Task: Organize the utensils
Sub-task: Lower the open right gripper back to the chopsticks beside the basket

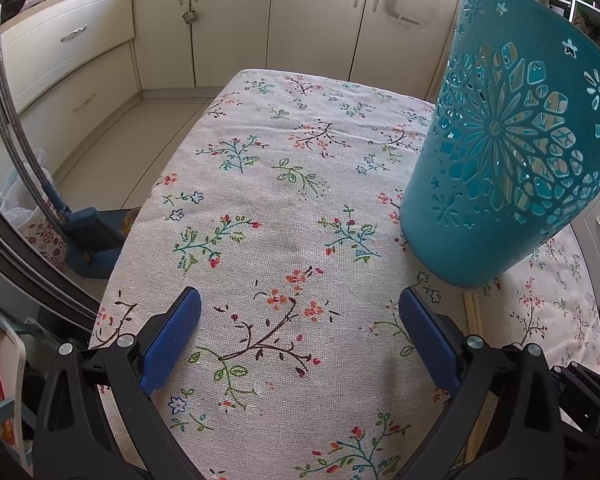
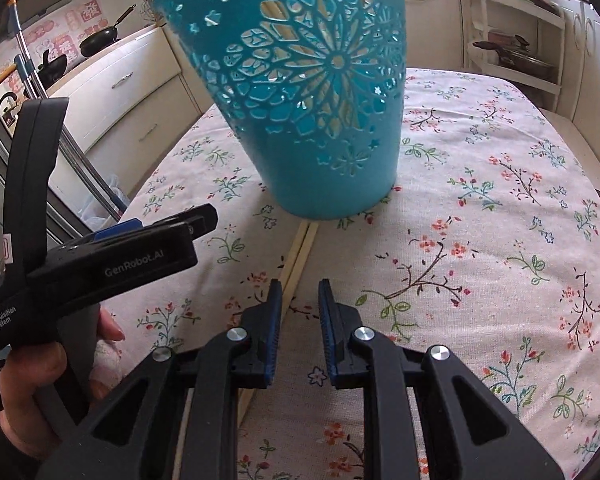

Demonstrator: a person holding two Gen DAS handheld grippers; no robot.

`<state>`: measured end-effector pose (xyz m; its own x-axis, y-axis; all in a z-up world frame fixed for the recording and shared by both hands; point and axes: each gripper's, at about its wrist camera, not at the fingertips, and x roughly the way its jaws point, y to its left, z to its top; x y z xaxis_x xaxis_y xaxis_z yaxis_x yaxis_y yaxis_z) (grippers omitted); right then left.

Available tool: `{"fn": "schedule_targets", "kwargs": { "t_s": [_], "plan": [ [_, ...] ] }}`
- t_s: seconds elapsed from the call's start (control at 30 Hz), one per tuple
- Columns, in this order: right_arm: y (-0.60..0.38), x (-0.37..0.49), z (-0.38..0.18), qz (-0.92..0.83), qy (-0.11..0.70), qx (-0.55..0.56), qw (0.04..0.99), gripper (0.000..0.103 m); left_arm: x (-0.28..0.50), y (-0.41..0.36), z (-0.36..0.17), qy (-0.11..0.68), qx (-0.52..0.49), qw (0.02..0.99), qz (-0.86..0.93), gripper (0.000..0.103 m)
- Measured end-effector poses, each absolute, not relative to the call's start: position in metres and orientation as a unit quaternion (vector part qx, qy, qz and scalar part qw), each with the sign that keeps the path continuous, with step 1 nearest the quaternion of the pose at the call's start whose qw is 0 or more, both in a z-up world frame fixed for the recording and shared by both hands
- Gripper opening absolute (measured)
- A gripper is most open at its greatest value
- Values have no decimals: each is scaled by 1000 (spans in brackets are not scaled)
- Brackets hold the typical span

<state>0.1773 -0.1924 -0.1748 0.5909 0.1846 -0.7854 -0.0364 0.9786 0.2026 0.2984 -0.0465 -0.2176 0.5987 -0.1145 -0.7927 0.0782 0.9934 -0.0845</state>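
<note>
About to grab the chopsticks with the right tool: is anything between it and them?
Nothing visible. The chopsticks lie bare on the tablecloth, just left of the right tool, running up to the foot of the basket. The left tool is off to the side.

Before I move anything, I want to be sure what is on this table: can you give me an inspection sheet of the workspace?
Surface: table under a flowered cloth, mostly bare.
Job's things: tall teal plastic basket with cut-out flower pattern, upright, pale sticks visible through its holes; pair of pale wooden chopsticks lying on the cloth, far ends at the basket's base.
Clutter: nothing seen.
Grippers: left claw open wide, empty, above the cloth; right claw narrowly open, empty, the chopsticks passing beneath its left finger.
Cables: nothing seen.
Surroundings: cream kitchen cabinets, black pans on the counter, mop handle at the edge.
</note>
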Motion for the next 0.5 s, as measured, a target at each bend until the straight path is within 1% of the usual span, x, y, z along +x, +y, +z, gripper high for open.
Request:
{"fn": "schedule_targets", "kwargs": {
  "t_s": [0.17,0.2,0.33,0.5],
  "plan": [
    [-182,177,-173,57,449,36,891,20,299,-47,-218,445,-20,894,-53,95],
    [-182,177,-173,55,450,32,891,18,299,-47,-218,445,-20,894,-53,95],
    [-189,174,-172,48,460,35,886,10,299,-47,-218,446,-19,893,-52,95],
    [-209,168,-171,38,480,52,875,9,297,-50,-218,450,-11,890,-70,95]
  ]
}}
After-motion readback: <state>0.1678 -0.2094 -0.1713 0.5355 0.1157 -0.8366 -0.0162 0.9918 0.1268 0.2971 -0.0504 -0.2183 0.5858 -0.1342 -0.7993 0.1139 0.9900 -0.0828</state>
